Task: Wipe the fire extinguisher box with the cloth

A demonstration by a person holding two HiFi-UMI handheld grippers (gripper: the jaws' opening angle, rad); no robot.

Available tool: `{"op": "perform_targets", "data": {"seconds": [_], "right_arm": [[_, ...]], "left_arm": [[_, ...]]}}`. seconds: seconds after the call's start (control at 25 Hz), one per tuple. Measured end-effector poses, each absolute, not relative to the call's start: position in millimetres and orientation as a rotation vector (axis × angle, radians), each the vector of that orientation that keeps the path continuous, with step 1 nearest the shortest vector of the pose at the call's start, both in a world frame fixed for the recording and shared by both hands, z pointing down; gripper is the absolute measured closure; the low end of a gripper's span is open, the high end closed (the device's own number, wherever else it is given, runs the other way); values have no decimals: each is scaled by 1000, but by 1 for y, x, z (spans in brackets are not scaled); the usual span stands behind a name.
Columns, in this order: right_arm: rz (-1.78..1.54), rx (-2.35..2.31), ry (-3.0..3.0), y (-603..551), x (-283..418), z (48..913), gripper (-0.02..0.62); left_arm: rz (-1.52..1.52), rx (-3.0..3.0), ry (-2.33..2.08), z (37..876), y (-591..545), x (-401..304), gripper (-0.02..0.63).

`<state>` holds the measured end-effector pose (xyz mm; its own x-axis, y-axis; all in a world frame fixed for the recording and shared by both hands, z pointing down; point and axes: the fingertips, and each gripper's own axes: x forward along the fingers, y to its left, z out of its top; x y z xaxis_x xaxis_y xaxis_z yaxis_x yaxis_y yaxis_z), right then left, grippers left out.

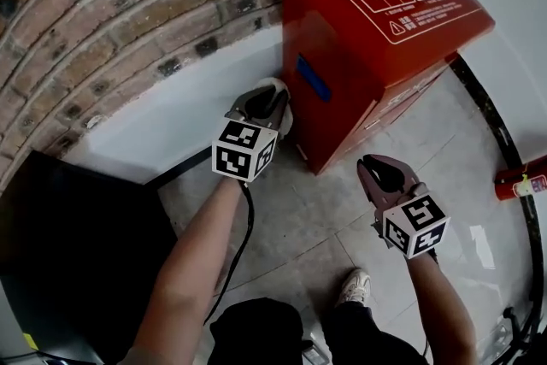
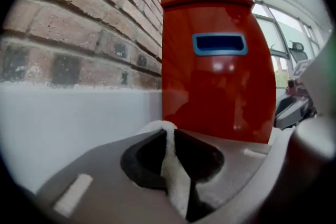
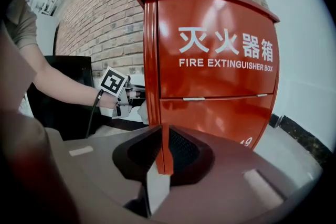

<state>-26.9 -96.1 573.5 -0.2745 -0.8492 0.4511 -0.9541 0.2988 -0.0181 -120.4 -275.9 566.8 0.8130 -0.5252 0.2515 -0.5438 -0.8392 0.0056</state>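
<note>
Claws: two; left gripper [image 1: 272,103] clamps one white cloth [image 2: 173,181], right gripper [image 1: 373,163] barely parted, empty.
Box: one red metal fire extinguisher box [image 1: 367,38] at 1 o'clock, cloth perhaps touching.
Room: grey tiled floor [image 1: 299,218], brick wall [image 1: 128,4].

The fire extinguisher box [image 1: 376,21] stood against the brick wall [image 1: 128,4] behind it. My left gripper [image 1: 272,98], the cloth [image 2: 173,176] in it, was just beside the box's left side. My right gripper [image 1: 376,169] was before its front. An extinguisher [image 1: 520,181] lay on the floor [image 1: 308,218] to the box's right.
</note>
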Motion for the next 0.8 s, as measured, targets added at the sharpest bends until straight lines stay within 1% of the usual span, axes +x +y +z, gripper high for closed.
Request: {"op": "perform_targets", "data": {"seconds": [0.08,0.2,0.4,0.56,0.8], "right_arm": [[433,1582,-2209,-100,-30,586,572],[421,1460,-2206,-96,-42,602,572],[351,1248,-2193,-74,-56,625,572],[403,1315,-2186,-70,-54,629,571],[435,1387,-2192,-73,-62,625,571]], "left_arm": [[457,2894,-886,583,-277,-121,559],[540,2873,-862,605,-268,-119,559],[476,2825,-795,615,-239,-111,560],[409,2798,-748,611,-207,-103,560],[411,2802,-613,610,-162,-90,560]]}}
